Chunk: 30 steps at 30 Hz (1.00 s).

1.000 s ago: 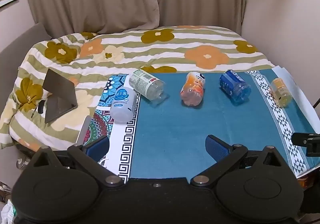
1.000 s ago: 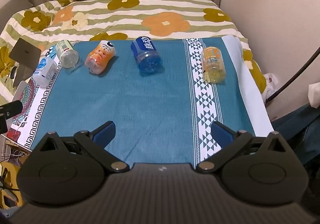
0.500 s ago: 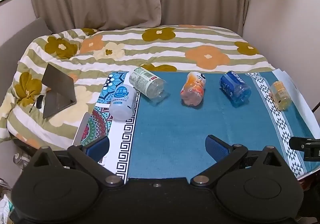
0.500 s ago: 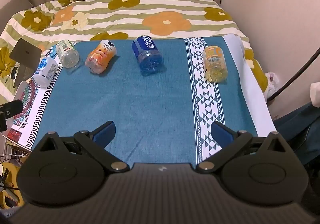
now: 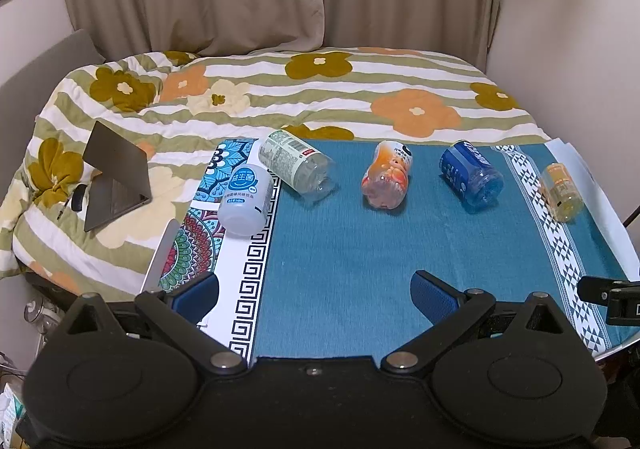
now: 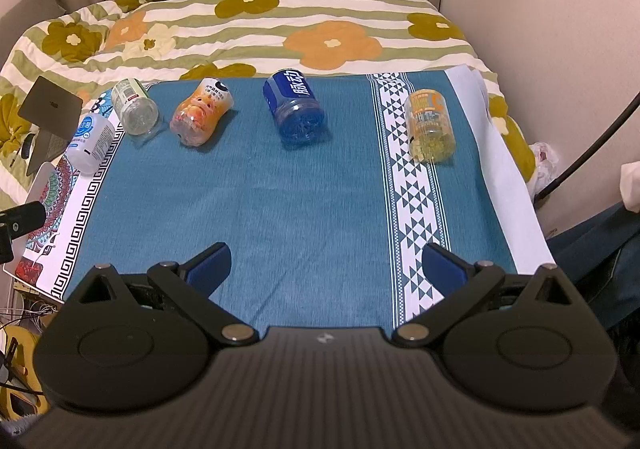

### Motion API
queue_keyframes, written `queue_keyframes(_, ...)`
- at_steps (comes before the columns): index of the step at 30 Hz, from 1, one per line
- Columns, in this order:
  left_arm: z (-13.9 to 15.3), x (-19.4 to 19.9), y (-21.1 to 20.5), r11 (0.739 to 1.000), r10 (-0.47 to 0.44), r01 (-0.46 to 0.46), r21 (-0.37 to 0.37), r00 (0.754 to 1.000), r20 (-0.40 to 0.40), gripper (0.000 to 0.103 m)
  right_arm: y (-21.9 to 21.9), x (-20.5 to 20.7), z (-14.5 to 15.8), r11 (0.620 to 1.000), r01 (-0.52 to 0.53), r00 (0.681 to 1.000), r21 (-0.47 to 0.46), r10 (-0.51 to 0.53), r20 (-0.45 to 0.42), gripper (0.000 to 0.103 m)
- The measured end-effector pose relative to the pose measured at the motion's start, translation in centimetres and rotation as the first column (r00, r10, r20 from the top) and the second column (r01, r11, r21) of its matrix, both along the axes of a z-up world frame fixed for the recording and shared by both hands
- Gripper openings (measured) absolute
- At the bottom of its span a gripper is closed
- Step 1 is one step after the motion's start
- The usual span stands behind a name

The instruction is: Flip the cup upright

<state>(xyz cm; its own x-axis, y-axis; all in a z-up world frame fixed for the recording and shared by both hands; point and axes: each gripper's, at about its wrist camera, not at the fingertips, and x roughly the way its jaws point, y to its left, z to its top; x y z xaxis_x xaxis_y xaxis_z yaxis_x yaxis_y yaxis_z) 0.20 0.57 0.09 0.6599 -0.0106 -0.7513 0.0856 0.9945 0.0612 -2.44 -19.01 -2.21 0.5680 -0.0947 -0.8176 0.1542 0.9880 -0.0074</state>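
Left gripper [image 5: 314, 293]: jaws spread wide, nothing between them; hovering over the near edge of the teal cloth [image 5: 360, 249]. Since a second ago it has tipped up a little, so more curtain shows and the cups sit lower in its view.
White cup [image 5: 246, 199]: on its side, ahead and left of the left gripper, on the patterned mat; unmoved.
Clear cup [image 5: 296, 165]: lying down, just beside the white one.
Orange cup [image 5: 387, 179]: lying down, straight ahead of the left gripper.
Blue cup [image 6: 293, 109]: lying down, ahead of the right gripper's left finger.
Yellow cup [image 6: 430, 125]: lying on the white triangle band, ahead of its right finger.
Right gripper [image 6: 326, 269]: jaws wide apart, empty; barely shifted.
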Motion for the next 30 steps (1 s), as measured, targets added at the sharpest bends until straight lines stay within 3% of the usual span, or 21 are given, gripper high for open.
queue_keyframes(30,0.17,-0.17,-0.48,1.000,0.007,-0.007,-0.008,1.000,-0.003,0.103,-0.11,-0.21,-0.15,1.000,-0.004,1.000,0.000,0.004,-0.003,0.103)
